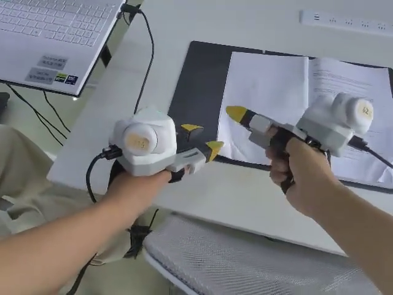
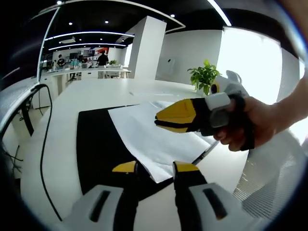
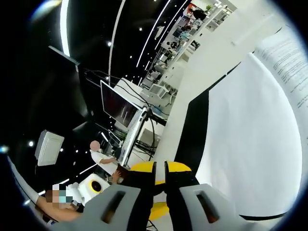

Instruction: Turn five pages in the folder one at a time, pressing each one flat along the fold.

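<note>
A black folder [image 1: 196, 92] lies open on the white table, with a blank white page [image 1: 264, 92] on its left half and a printed page [image 1: 350, 80] on its right. My left gripper [image 1: 203, 138] is open and hovers just off the folder's near left corner, its yellow tips [image 2: 155, 168] apart with nothing between them. My right gripper [image 1: 236, 112] is shut and empty, its tip over the blank page's lower left corner. Seen from the left gripper view, the right gripper [image 2: 166, 118] hangs above the page [image 2: 149, 134]. In the right gripper view, the jaws [image 3: 159, 168] point along the blank page [image 3: 250, 134].
A white laptop [image 1: 55, 31] sits at the back left, with a black cable [image 1: 147, 55] running down the table beside the folder. At the back right lies a power strip [image 1: 347, 21]. Below the table's near edge stands a mesh chair [image 1: 245, 258].
</note>
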Tool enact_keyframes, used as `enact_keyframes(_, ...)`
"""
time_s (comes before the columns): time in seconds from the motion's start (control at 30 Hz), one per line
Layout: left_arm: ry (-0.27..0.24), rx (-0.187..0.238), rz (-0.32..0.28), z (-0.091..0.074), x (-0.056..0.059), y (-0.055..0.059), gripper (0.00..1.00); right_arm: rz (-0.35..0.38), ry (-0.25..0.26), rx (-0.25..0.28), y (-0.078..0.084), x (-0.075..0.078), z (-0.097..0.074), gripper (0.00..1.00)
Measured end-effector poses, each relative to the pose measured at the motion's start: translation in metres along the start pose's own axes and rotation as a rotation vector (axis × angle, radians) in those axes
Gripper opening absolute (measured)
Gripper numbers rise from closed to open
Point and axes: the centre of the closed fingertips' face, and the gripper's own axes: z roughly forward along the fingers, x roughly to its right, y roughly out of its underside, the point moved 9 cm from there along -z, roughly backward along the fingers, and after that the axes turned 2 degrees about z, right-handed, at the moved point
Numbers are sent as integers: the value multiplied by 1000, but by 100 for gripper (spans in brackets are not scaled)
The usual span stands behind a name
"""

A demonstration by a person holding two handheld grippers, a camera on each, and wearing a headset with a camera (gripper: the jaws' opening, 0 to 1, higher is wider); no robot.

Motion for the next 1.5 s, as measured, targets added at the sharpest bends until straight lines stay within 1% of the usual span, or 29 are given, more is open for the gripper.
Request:
enact_keyframes(0.03, 10, 8, 4, 4, 2, 0, 24, 2, -41, 30, -5, -3, -5, 6)
enact_keyframes(0.1, 17, -7, 21, 15, 1, 0, 22, 7, -40, 41, -11, -3, -16, 5)
enact_keyframes(0.17, 28, 3, 23, 23, 4, 1, 19, 2, -56, 70, -17, -3, -27, 5)
enact_keyframes(0.23, 31, -4, 26, 30, 7, 4, 18, 1, -43, 83, -22, 1, -36, 5)
enact_keyframes(0.27, 33, 0, 28, 32, 8, 4, 17, -4, -49, 106, -24, 2, -39, 5)
enact_keyframes(0.33, 40, -15, 31, 40, 11, 8, 16, 5, -32, 104, -27, 9, -46, 5)
enact_keyframes(0.4, 49, -23, 37, 44, 13, 10, 17, -1, -27, 116, -30, 16, -50, 6)
enact_keyframes(0.43, 51, -35, 46, 46, 14, 12, 16, -7, -14, 109, -31, 21, -53, 6)
enact_keyframes(0.5, 52, -34, 44, 47, 14, 14, 16, -9, -9, 110, -34, 28, -57, 7)
enact_keyframes(0.53, 50, -39, 40, 48, 14, 15, 16, -14, 11, 100, -35, 34, -59, 7)
enact_keyframes(0.57, 42, -49, 43, 47, 13, 16, 15, -21, 13, 104, -37, 37, -61, 7)
enact_keyframes(0.63, 42, -40, 41, 46, 13, 17, 14, -27, 21, 96, -40, 43, -64, 7)
enact_keyframes(0.67, 40, -34, 53, 46, 12, 18, 13, -35, 28, 95, -42, 46, -66, 7)
enact_keyframes(0.73, 37, -28, 50, 45, 11, 18, 11, -48, 24, 92, -47, 50, -67, 7)
enact_keyframes(0.83, 23, -20, 54, 45, 9, 19, 7, -93, 20, 76, -55, 54, -68, 7)
enact_keyframes(0.87, 21, -15, 46, 45, 8, 19, 6, -116, 26, 66, -57, 56, -68, 6)
enact_keyframes(0.9, 17, -11, 30, 45, 7, 19, 4, -135, 46, 43, -61, 60, -68, 6)
enact_keyframes(0.97, 12, -8, 26, 46, 5, 20, 1, -197, 42, 30, -69, 66, -67, 5)
enact_keyframes(1.0, 11, -6, 29, 46, 5, 20, 0, -215, 56, 12, -72, 69, -65, 5)
enact_keyframes(1.03, 8, -3, 35, 45, 5, 20, 0, -240, 67, -11, -76, 74, -64, 3)
enact_keyframes(1.07, 6, -1, 30, 45, 4, 21, 0, -254, 57, -10, -80, 76, -62, 2)
enact_keyframes(1.1, 9, 4, 27, 45, 4, 21, 0, -255, 62, -20, -84, 79, -60, 0)
enact_keyframes(1.13, 10, 8, 31, 46, 4, 22, 0, -287, 68, -26, -89, 83, -58, 0)
enact_keyframes(1.17, 9, 8, 32, 46, 4, 22, 0, -302, 68, -20, -93, 86, -56, 0)
enact_keyframes(1.23, 6, 11, 39, 46, 5, 22, 0, -307, 83, -36, -101, 94, -51, 0)
enact_keyframes(1.3, 4, 13, 39, 46, 5, 22, 0, -331, 87, -34, -106, 100, -49, 0)
enact_keyframes(1.33, 2, 13, 39, 47, 4, 22, 0, -330, 104, -32, -110, 104, -47, 0)
enact_keyframes(1.43, -4, 13, 45, 47, 5, 22, 0, -333, 105, -9, -118, 112, -43, 0)
enact_keyframes(1.5, -5, 11, 51, 46, 6, 22, 0, -346, 114, -8, -122, 119, -39, 0)
